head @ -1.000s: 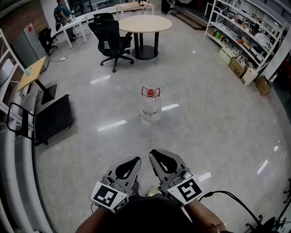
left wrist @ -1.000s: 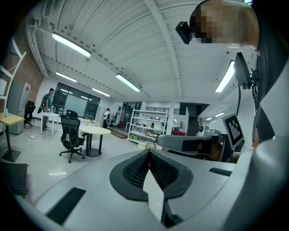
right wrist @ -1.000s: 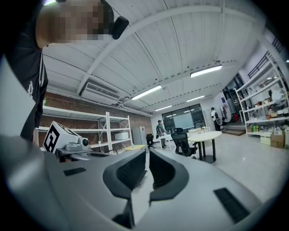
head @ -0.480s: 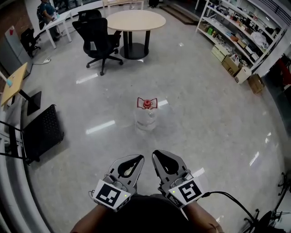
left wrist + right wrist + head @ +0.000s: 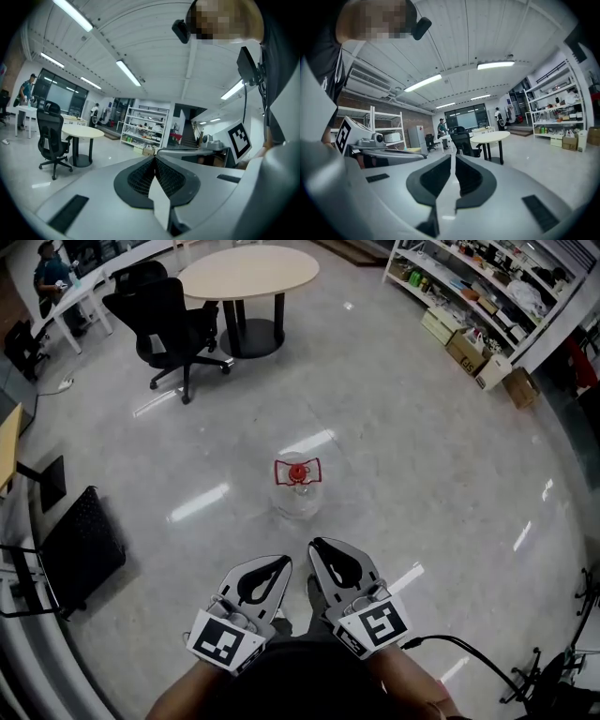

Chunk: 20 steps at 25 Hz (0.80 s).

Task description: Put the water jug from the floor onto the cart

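The water jug [image 5: 298, 491] is clear with a red cap and red handle, and it stands upright on the grey floor at the middle of the head view. The cart [image 5: 80, 545] is a low black mesh platform with a dark tube handle at the left edge. My left gripper [image 5: 284, 562] and right gripper [image 5: 316, 545] are side by side at the bottom, just short of the jug and pointing towards it. Both are shut with nothing between the jaws. The left gripper view shows its jaws [image 5: 153, 158] meeting, and the right gripper view shows the same [image 5: 453, 157]. Neither gripper view shows the jug.
Beyond the jug stand a round beige table [image 5: 248, 273] and a black office chair [image 5: 164, 315]. Shelves [image 5: 487, 277] and cardboard boxes [image 5: 469, 348] line the far right. A black cable [image 5: 478, 652] trails at bottom right. A person [image 5: 47, 268] sits at a far desk.
I have walked forward: the jug now lies closer to the grippers, and the table and chair sit higher in the view. Both grippers stayed shut and side by side.
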Available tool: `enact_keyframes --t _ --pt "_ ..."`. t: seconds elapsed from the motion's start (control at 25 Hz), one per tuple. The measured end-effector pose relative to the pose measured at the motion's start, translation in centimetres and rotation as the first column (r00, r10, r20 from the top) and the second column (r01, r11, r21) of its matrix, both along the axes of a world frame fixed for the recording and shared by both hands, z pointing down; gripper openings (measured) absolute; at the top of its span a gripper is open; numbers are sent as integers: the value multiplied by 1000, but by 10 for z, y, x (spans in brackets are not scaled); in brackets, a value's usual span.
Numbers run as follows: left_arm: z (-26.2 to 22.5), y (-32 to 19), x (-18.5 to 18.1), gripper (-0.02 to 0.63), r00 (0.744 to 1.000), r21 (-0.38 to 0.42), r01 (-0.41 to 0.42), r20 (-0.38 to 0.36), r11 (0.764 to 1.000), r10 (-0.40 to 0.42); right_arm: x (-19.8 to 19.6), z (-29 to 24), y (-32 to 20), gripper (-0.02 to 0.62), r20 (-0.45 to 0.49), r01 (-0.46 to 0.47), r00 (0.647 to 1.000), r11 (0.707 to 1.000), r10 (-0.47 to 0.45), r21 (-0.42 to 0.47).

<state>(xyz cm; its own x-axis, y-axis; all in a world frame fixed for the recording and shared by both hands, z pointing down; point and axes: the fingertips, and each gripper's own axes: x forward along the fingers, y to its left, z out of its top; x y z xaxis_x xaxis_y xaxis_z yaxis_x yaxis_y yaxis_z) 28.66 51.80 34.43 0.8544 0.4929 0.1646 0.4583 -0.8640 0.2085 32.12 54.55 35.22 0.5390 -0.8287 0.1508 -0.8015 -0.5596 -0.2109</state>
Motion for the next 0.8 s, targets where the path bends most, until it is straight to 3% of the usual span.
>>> enact_keyframes --t 0.28,0.44,0.6,0.8 --pt "17 -28 122 5 997 -9 68 42 998 -68 135 64 -34 87 62 48 997 998 -46 -29" --pt "43 -51 172 5 993 -28 92 78 995 -90 199 139 -53 103 90 59 995 989 -47 -135" --pt "109 -70 197 5 993 -47 52 112 998 -47 255 238 -64 148 64 -18 997 982 31 -191" --pt "239 -102 222 5 986 -46 37 162 998 -29 306 393 -91 153 63 -35 996 959 55 -281"
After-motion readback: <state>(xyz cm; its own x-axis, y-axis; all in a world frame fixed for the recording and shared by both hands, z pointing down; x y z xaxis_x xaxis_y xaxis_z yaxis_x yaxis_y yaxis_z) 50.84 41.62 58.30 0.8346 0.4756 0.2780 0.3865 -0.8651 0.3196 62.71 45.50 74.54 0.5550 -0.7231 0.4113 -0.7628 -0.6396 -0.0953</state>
